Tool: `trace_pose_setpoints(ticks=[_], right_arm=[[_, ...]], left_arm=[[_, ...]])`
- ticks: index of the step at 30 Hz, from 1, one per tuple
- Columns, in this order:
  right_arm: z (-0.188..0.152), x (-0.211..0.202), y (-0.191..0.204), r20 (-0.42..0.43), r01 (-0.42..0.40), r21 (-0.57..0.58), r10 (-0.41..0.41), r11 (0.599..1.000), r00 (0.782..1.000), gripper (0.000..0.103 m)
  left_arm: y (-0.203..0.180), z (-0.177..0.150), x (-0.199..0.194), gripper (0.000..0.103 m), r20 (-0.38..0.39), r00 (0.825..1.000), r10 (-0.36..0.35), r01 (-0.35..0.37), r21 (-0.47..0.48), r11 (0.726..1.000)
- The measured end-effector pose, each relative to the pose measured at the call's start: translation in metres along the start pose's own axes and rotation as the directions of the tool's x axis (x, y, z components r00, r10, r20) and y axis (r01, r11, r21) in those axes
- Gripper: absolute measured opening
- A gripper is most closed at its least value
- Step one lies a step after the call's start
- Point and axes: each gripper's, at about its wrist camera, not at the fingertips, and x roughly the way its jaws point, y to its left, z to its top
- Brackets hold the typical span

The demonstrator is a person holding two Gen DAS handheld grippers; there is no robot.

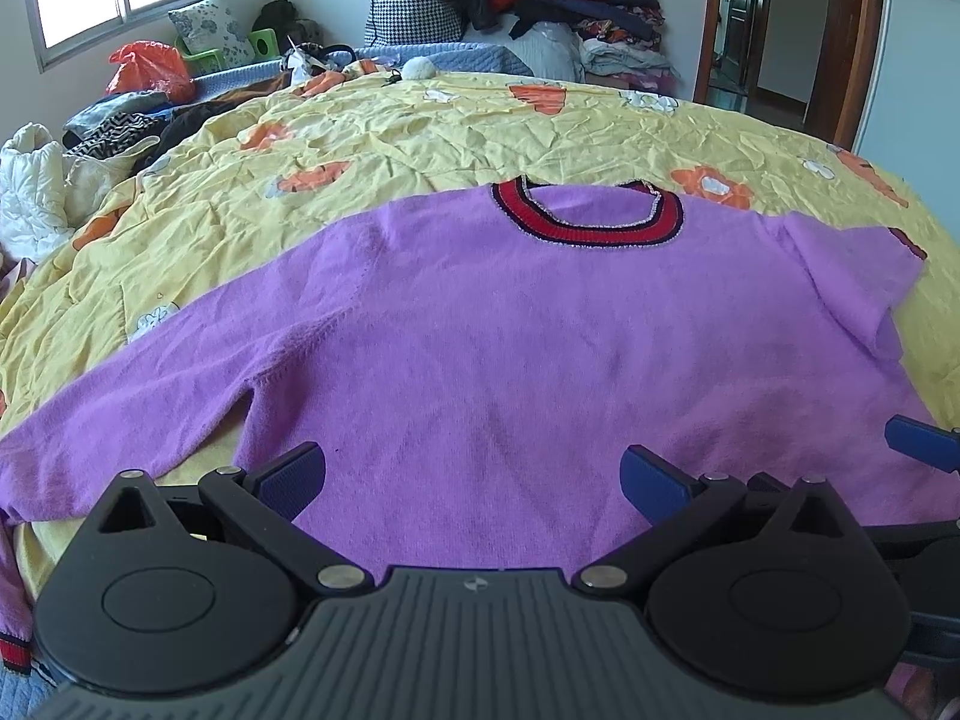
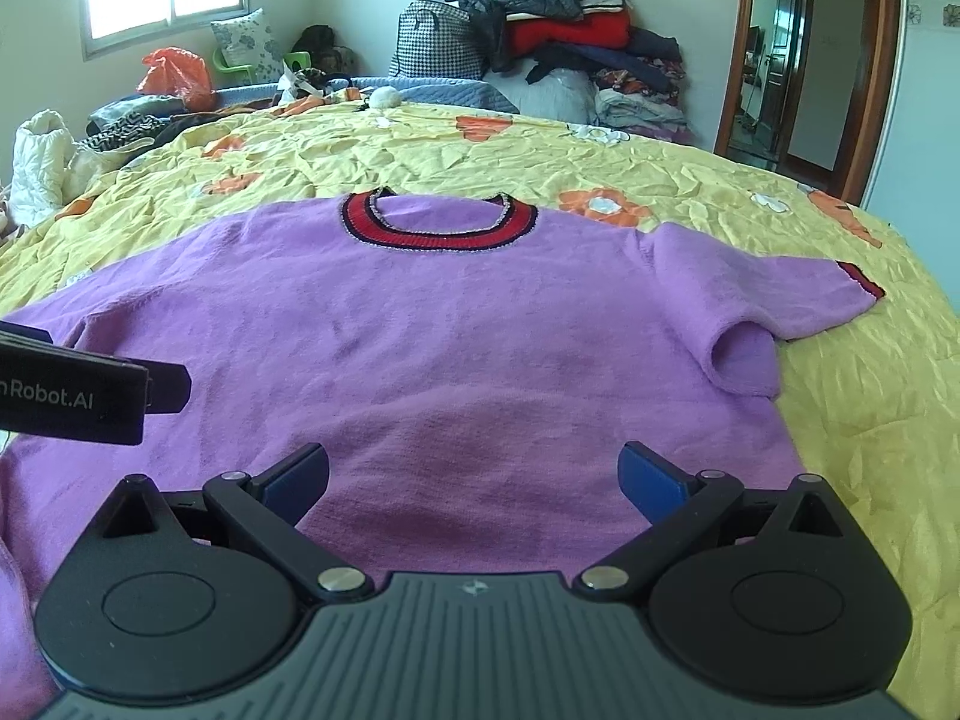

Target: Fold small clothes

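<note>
A purple sweater (image 1: pixel 480 324) with a red and dark collar (image 1: pixel 588 213) lies flat on the yellow flowered bedspread (image 1: pixel 372 138), collar away from me. Its left sleeve stretches toward the near left and hangs off the bed edge; the right sleeve (image 2: pixel 762 300) is folded short, red cuff showing. My left gripper (image 1: pixel 474 480) is open and empty above the sweater's lower hem. My right gripper (image 2: pixel 474 480) is open and empty over the hem too, beside the left one. The sweater also shows in the right wrist view (image 2: pixel 450 348).
A pile of clothes and a checked bag (image 1: pixel 414 6) stands at the far side of the bed. An orange bag (image 1: pixel 150 66), dark clothes and a white padded jacket (image 1: pixel 30 186) lie at the far left. An open doorway (image 1: pixel 774 30) is at the back right.
</note>
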Motion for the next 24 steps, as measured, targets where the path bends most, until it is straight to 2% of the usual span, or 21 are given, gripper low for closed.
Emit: trace_pose_setpoints(ticks=[15, 19, 22, 24], right_arm=[[0.000, 0.000, -0.005, 0.002, 0.008, 0.017, -0.009, 1.000, 1.000, 0.103], [0.000, 0.002, -0.007, 0.010, 0.037, -0.003, -0.037, 0.999, 0.999, 0.103], [0.002, 0.003, -0.011, 0.003, 0.004, 0.010, -0.004, 1.000, 1.000, 0.103], [0.002, 0.003, -0.011, 0.000, 0.011, 0.015, -0.011, 1.000, 1.000, 0.103]], left_arm=[[-0.007, -0.002, 0.003, 0.103, -0.010, 1.000, 0.005, -0.004, 0.021, 1.000], [-0.005, -0.001, 0.004, 0.103, -0.009, 1.000, 0.014, -0.014, 0.012, 1.000], [-0.002, 0.000, 0.005, 0.103, -0.008, 1.000, 0.021, -0.021, -0.008, 1.000], [0.000, 0.000, 0.004, 0.103, -0.003, 1.000, 0.015, -0.015, -0.025, 1.000]])
